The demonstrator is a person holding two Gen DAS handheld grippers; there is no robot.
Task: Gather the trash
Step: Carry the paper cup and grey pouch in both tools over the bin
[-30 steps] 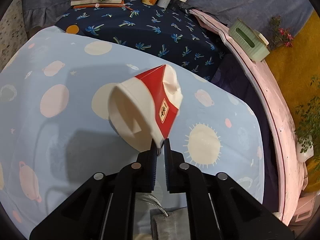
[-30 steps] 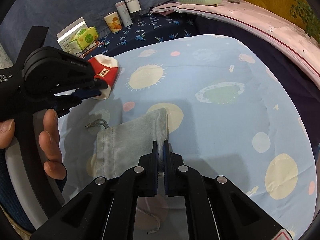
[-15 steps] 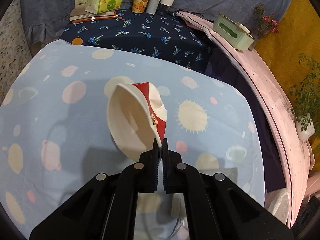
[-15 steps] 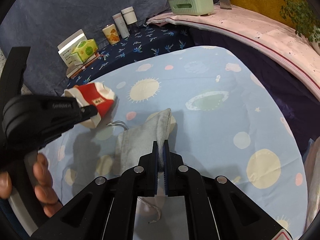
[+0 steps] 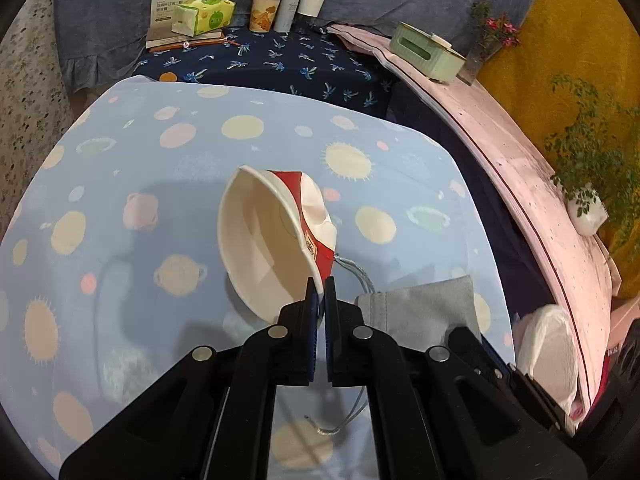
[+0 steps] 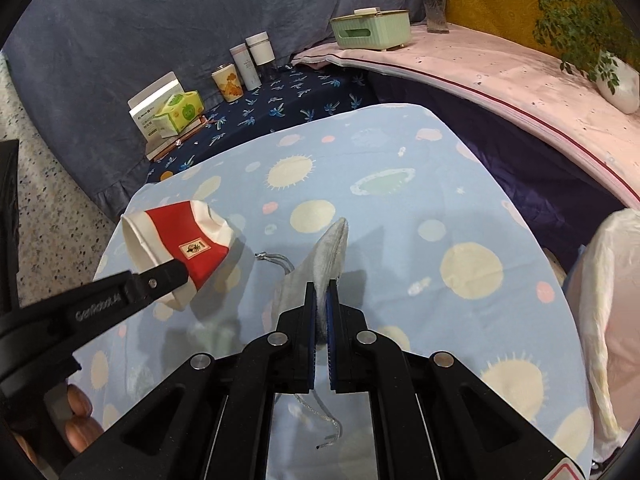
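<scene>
My left gripper (image 5: 319,285) is shut on the rim of a crushed red and white paper cup (image 5: 276,236) and holds it above the blue planet-print tablecloth (image 5: 120,184). The cup (image 6: 180,240) and the left gripper (image 6: 176,274) also show at the left of the right wrist view. My right gripper (image 6: 321,289) is shut on the edge of a grey drawstring pouch (image 6: 324,256) and lifts it off the cloth. The pouch (image 5: 420,308) lies just right of the cup in the left wrist view.
A white plastic bag (image 6: 608,300) hangs at the table's right edge. At the back stand a tissue pack (image 5: 204,16), a printed cup (image 5: 264,16), two bottles (image 5: 300,4) and a green tissue box (image 5: 424,48). A potted plant (image 5: 588,184) sits on the pink ledge.
Both grippers have risen and pulled back from the table. The cup has come up with the left gripper and nearer the pouch. The pouch is lifted higher by the right gripper.
</scene>
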